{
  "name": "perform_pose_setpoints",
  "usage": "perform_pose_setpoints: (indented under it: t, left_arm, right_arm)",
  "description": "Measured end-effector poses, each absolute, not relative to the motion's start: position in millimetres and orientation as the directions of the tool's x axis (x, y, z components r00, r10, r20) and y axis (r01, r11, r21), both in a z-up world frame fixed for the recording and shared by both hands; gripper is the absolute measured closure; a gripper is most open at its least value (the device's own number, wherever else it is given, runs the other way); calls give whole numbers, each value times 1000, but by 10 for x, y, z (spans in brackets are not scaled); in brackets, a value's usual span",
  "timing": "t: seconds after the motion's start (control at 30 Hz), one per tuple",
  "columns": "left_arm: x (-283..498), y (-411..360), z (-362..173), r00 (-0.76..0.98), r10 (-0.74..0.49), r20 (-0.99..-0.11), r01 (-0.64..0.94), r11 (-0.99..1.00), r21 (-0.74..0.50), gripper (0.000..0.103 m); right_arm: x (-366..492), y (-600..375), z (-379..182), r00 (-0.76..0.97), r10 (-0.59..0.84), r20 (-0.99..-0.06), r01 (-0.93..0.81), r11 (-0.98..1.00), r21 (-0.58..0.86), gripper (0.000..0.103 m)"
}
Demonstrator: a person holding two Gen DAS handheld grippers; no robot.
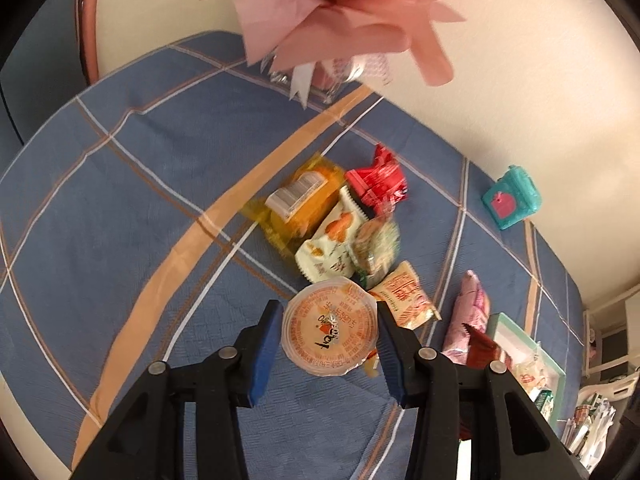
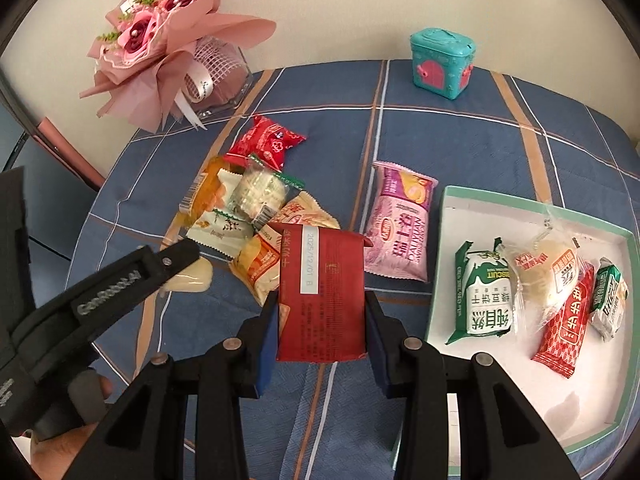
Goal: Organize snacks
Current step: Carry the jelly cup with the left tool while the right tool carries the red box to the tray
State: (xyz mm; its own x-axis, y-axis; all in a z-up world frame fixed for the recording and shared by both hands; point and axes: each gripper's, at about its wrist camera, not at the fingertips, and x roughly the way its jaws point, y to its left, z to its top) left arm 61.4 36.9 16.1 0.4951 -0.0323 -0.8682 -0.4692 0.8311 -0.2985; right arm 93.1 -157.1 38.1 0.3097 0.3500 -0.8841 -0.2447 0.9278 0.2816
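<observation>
Clamped between the right gripper's (image 2: 322,316) blue pads, a dark red foil packet (image 2: 322,294) stands upright just above the blue plaid tablecloth (image 2: 440,136), close to the lens. Largest after the cloth, the teal-rimmed white tray (image 2: 532,384) sits to the right and holds a green-and-white biscuit pack (image 2: 482,294), a clear-wrapped pastry (image 2: 548,270), a red bar (image 2: 564,320) and a small green pack (image 2: 610,300). Against the wall at the back left stands a pink bouquet (image 2: 160,48), with a teal toy box (image 2: 442,62) at the back right. Between tray and loose heap lies a purple snack bag (image 2: 400,224). That heap (image 1: 340,216) of orange, red and white packets sits mid-table. At its near edge, the left gripper (image 1: 329,332) pinches a round jelly cup (image 1: 330,326) by its sides, foil lid facing the camera
</observation>
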Motion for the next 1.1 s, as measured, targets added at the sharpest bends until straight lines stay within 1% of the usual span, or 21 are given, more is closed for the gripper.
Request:
perform_pose_setpoints:
  t: [0.2, 0.4, 0.6, 0.8, 0.97, 1.1]
  left_arm:
    - [678, 165, 269, 515, -38, -856, -417, 862, -289, 55]
    - [761, -196, 356, 523, -63, -850, -328, 906, -269, 55]
    - [806, -602, 438, 524, -108, -845, -217, 942, -255, 55]
    - [809, -1091, 482, 508, -168, -845, -88, 966, -245, 55]
    - [771, -1453, 490, 483, -216, -849, 12, 971, -240, 55]
    - [728, -1659, 455, 443, -268, -855, 74, 962, -263, 55]
  right_arm:
    - [1009, -1856, 323, 302, 353, -886, -172, 934, 314, 62]
    - [1115, -2337, 304, 328, 337, -883, -55, 939, 338, 62]
    - [1155, -2952, 319, 367, 279, -887, 85, 940, 330, 62]
    - [1067, -3490, 404, 406, 223, -886, 189, 928, 320, 62]
    - [951, -3755, 512, 433, 177, -884, 231, 926, 298, 62]
    - [846, -3875, 544, 438, 158, -885, 242, 927, 285, 62]
